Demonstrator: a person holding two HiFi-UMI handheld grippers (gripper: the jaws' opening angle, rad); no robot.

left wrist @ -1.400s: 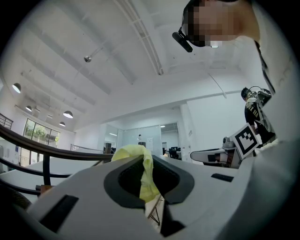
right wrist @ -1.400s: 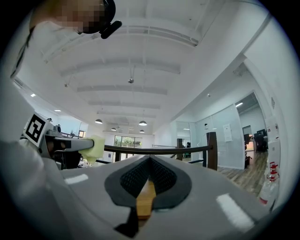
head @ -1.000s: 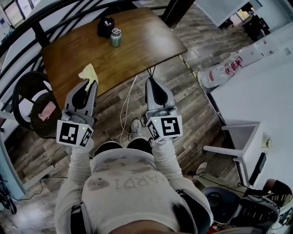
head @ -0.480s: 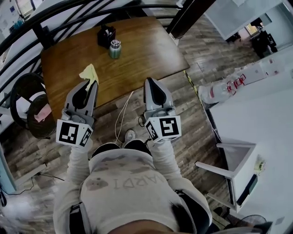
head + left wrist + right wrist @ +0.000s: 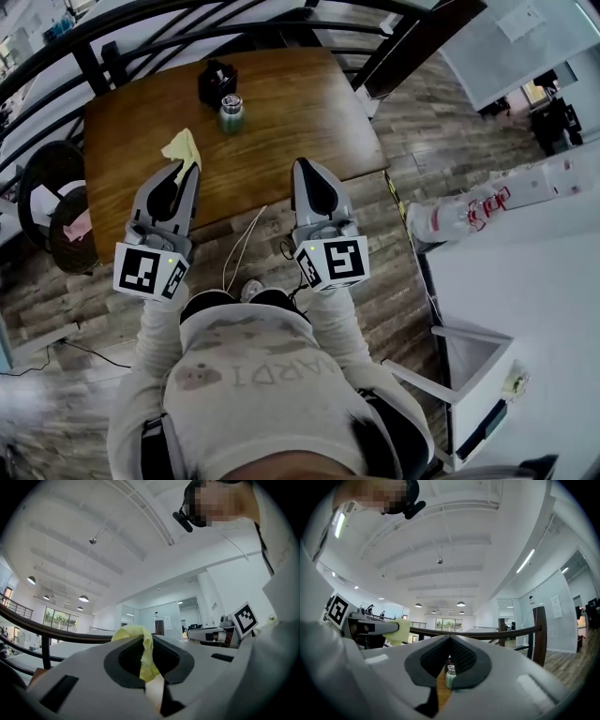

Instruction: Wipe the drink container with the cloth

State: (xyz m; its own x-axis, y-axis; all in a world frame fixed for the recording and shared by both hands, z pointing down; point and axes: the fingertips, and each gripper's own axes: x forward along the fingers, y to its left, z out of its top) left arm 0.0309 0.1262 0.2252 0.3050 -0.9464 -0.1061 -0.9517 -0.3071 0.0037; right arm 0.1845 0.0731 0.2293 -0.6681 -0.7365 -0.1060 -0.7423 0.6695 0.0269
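Observation:
A small green drink container (image 5: 230, 113) with a silver lid stands at the far side of the brown wooden table (image 5: 300, 112). In the right gripper view the same container (image 5: 450, 676) shows far off through the jaws. My left gripper (image 5: 186, 165) is shut on a yellow cloth (image 5: 182, 148), which sticks out past its tips over the table's near left part; the cloth (image 5: 140, 653) fills the jaws in the left gripper view. My right gripper (image 5: 308, 169) is shut with nothing in it, near the table's front edge.
A black box (image 5: 217, 82) stands just behind the container. A dark railing (image 5: 141, 28) runs behind the table. A round dark chair (image 5: 52, 202) sits to the left. White cable (image 5: 246, 246) lies on the wood floor below me. White furniture (image 5: 525, 281) is at the right.
The person has stepped closer to the table; both grippers now reach over its front edge. The jaws' states are unchanged.

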